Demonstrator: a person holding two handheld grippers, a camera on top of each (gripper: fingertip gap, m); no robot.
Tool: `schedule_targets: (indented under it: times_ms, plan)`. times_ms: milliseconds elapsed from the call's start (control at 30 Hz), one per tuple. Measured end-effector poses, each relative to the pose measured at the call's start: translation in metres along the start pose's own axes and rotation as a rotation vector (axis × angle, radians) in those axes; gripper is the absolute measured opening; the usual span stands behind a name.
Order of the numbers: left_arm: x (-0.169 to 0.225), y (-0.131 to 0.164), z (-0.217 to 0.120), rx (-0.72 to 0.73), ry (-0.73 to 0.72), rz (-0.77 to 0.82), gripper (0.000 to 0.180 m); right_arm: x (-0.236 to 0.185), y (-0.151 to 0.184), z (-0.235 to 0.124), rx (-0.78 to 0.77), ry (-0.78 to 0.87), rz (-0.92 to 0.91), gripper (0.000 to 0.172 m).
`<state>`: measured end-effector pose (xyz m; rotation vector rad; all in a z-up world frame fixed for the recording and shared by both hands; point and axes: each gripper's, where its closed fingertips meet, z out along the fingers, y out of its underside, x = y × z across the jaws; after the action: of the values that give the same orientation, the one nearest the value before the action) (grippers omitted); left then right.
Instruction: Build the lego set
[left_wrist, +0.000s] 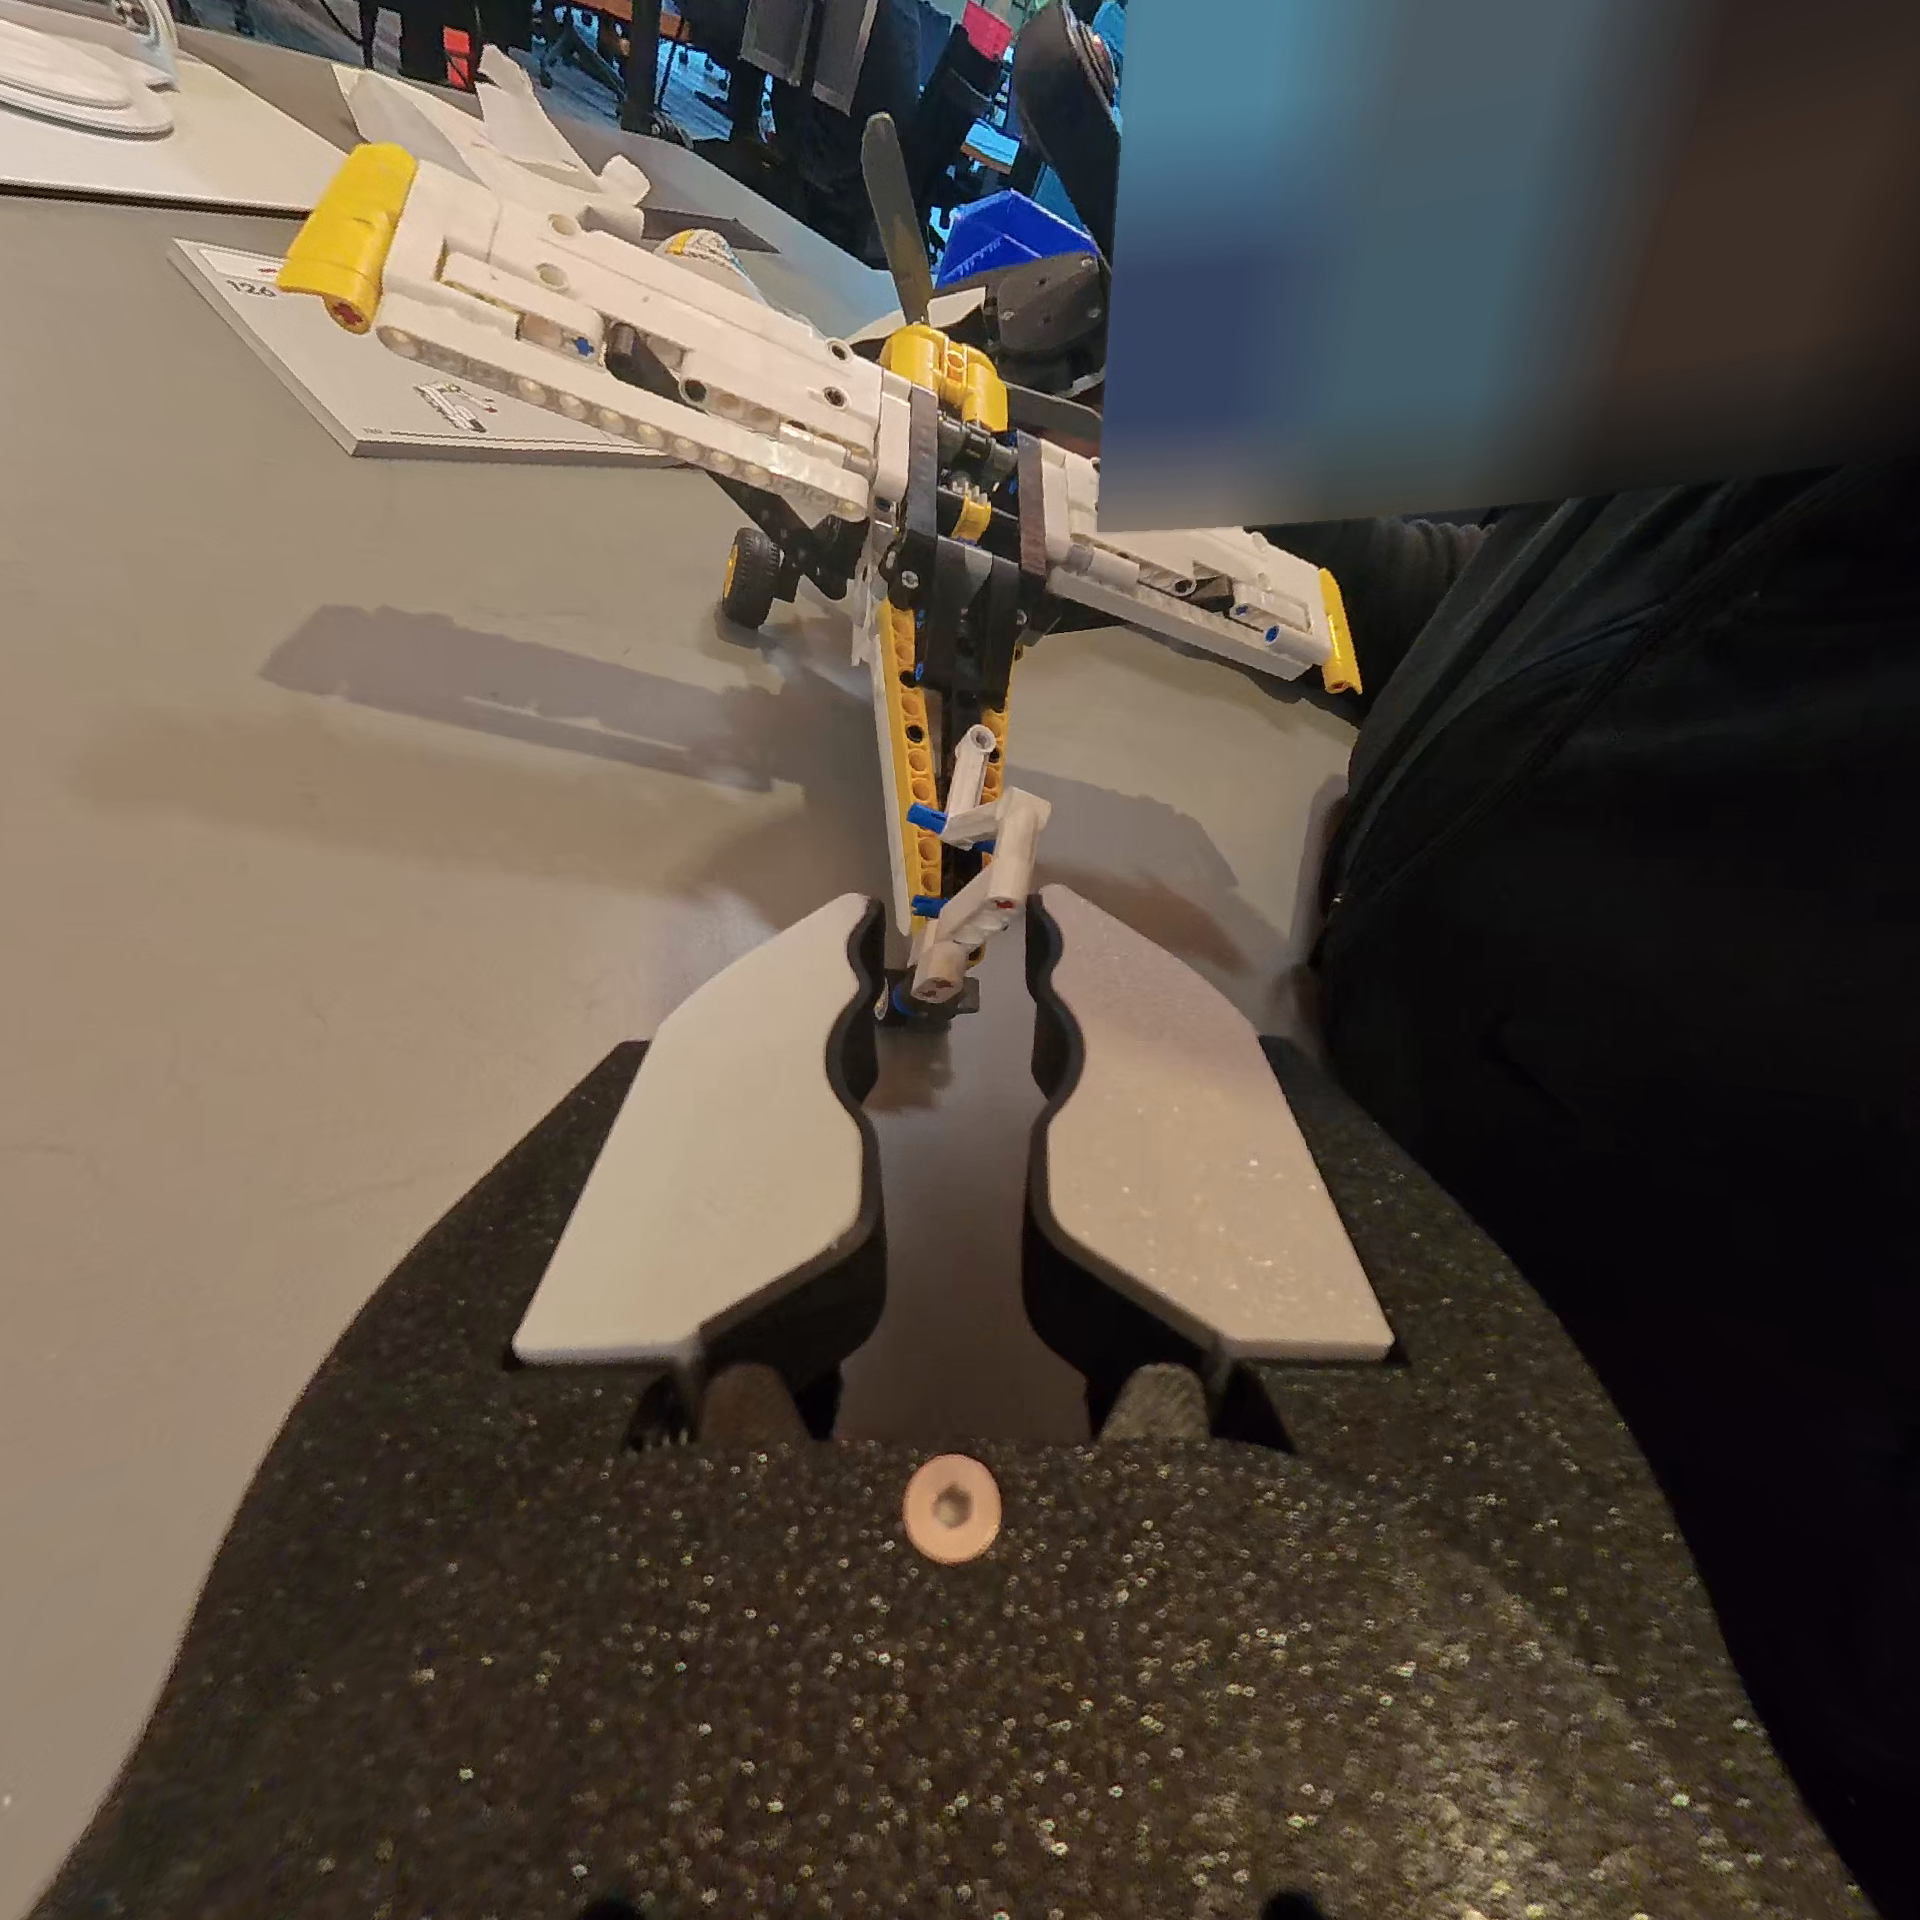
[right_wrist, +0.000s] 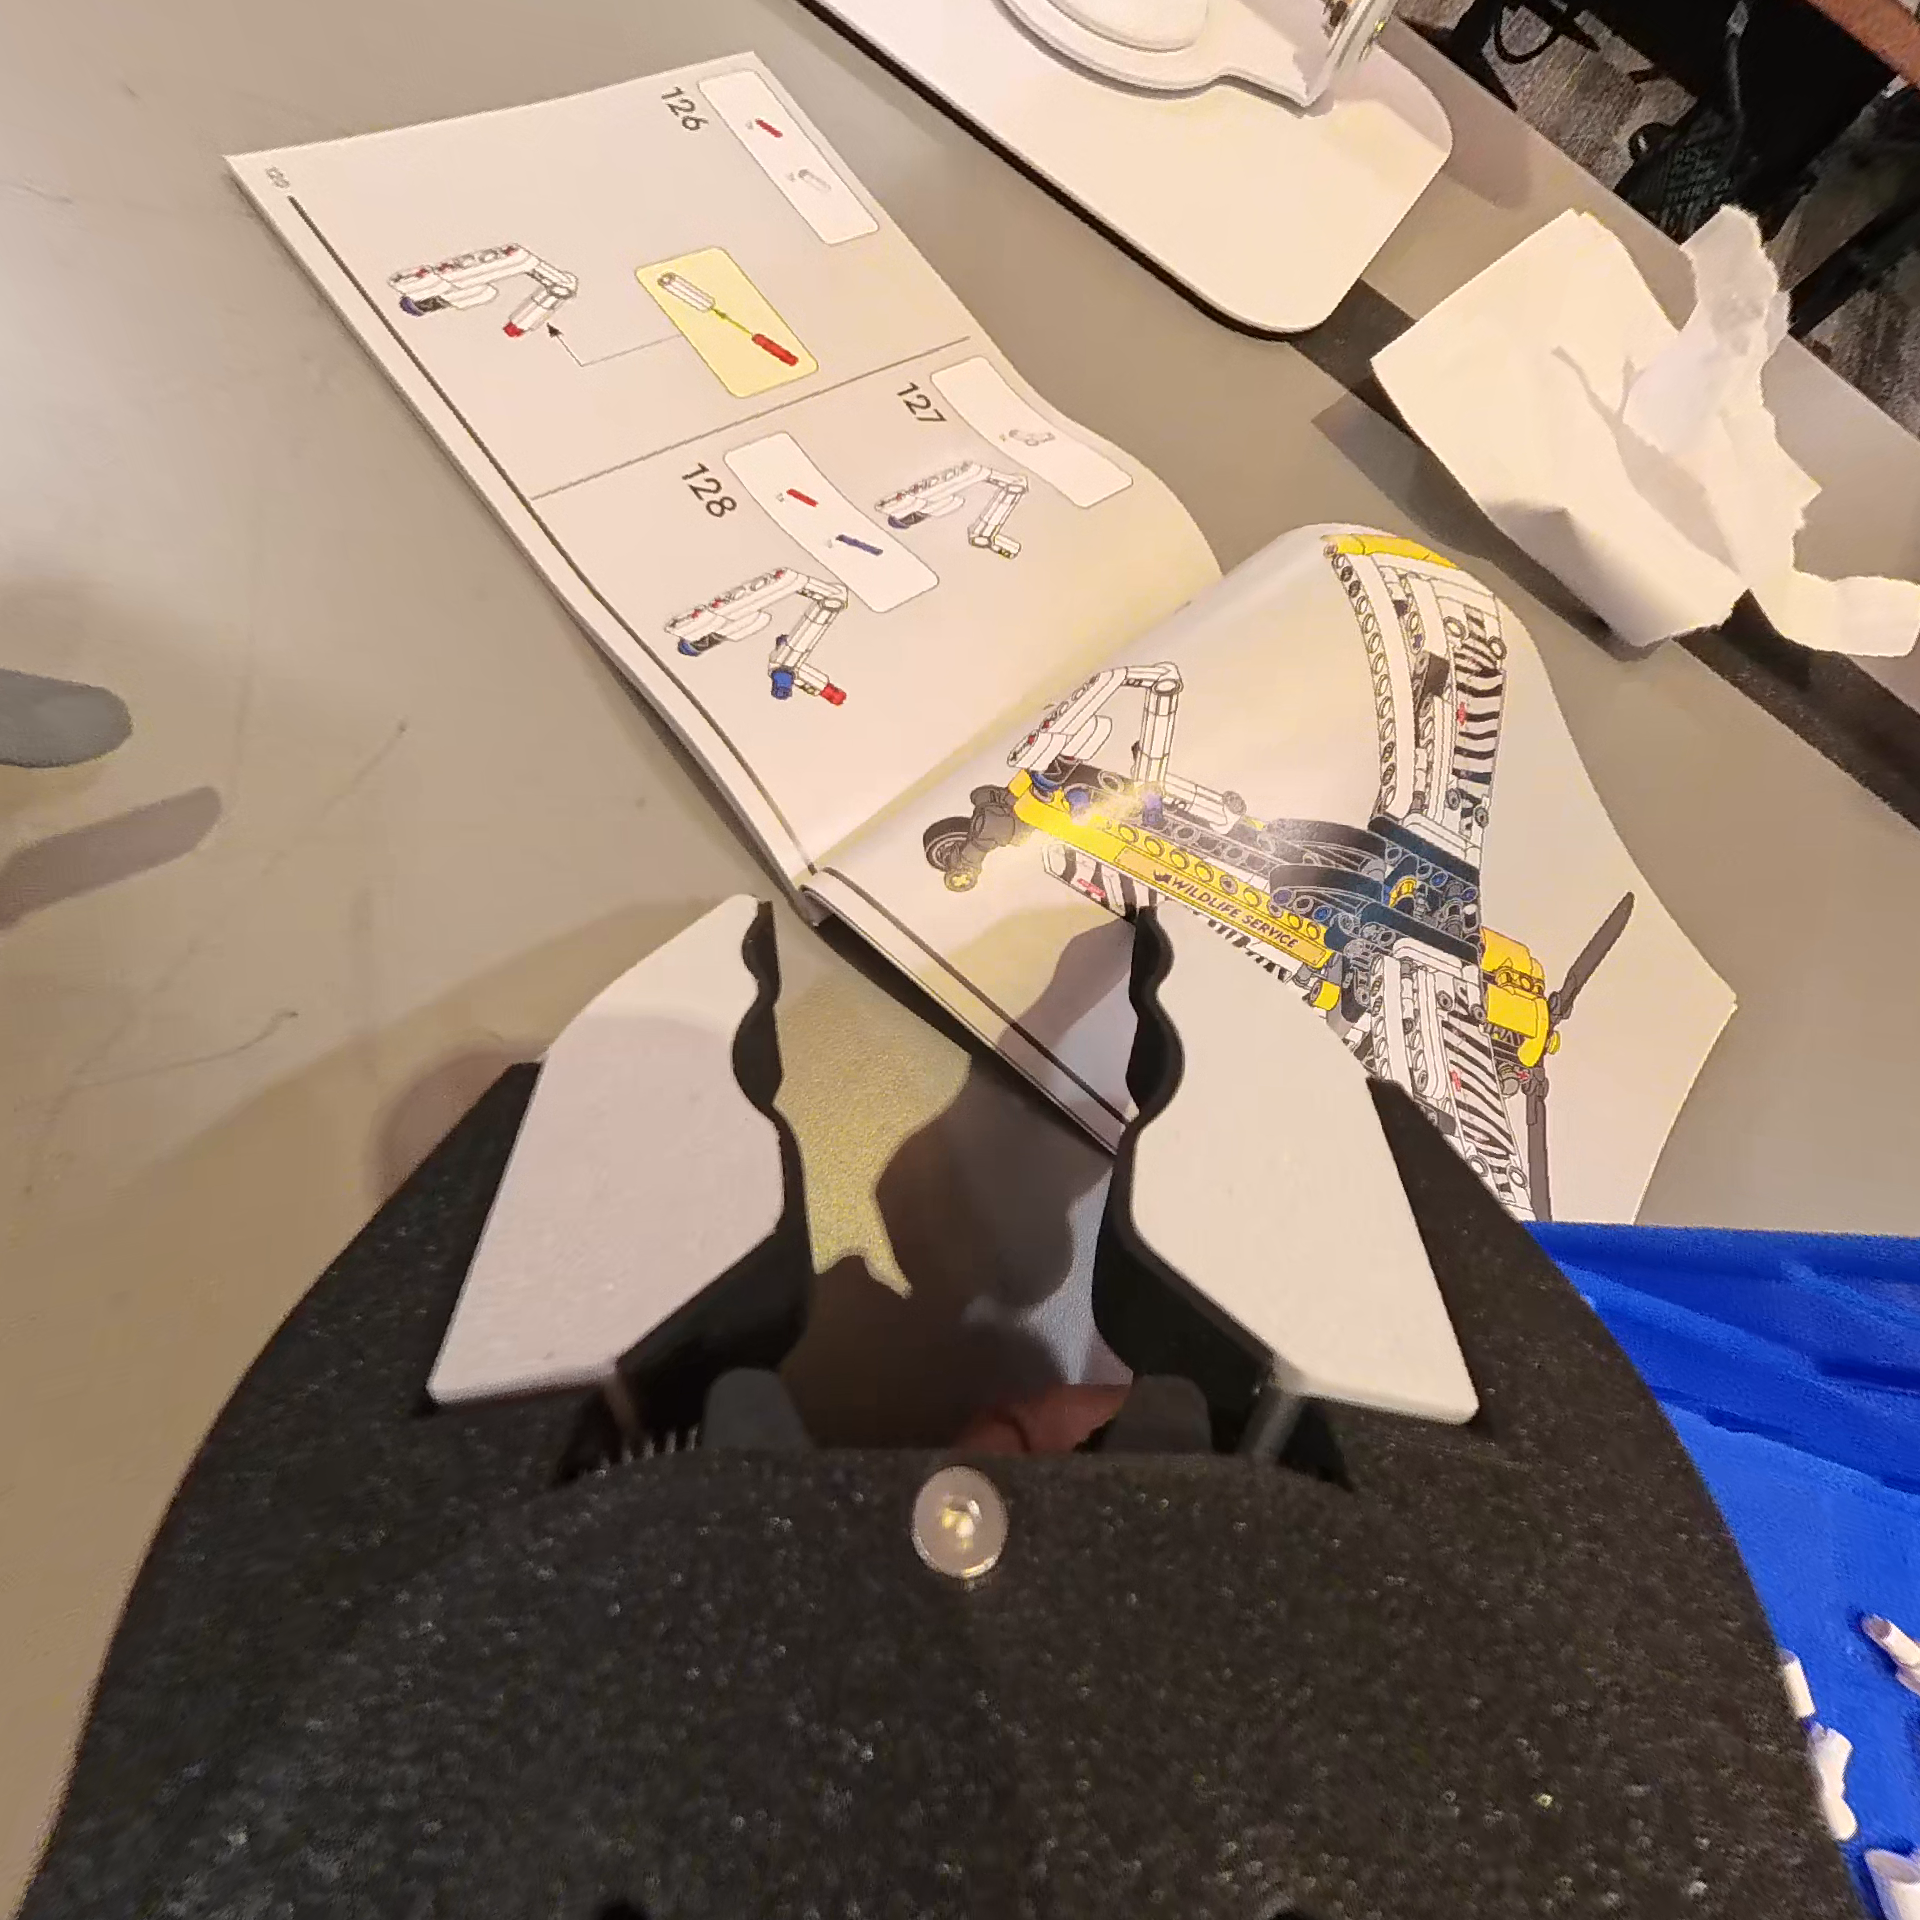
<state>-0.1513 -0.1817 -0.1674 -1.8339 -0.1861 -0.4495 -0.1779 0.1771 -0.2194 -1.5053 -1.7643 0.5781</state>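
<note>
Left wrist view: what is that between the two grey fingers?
The tail end of the toy plane. Its yellow body and a bent white arm reach in between the fingertips of the left gripper. The left wrist view shows it.

A white-and-yellow brick-built model plane (left_wrist: 914, 499) stands on the grey bench (left_wrist: 312, 935), propeller up and away. Its tail end, with a loose white linkage (left_wrist: 977, 894), sits between the left hand-held gripper (left_wrist: 951, 977) fingers.

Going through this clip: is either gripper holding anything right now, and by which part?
The left gripper grips the toy plane by its tail end, fingers closed around the yellow fuselage tip. The right gripper is open above the instruction booklet, holding nothing.
</note>
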Motion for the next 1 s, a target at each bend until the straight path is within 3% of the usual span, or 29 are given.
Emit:
schedule_targets:
  times_ms: [600,1000]
  plan:
    - [-0.001,0.002,0.002,-0.014,-0.009,0.003,0.026,0.000,0.000,0.000,0.005,-0.001,-0.004,0.065]
    - [0.008,0.016,0.009,-0.083,-0.158,0.137,0.026,0.000,-0.002,-0.002,0.026,0.011,-0.027,0.065]
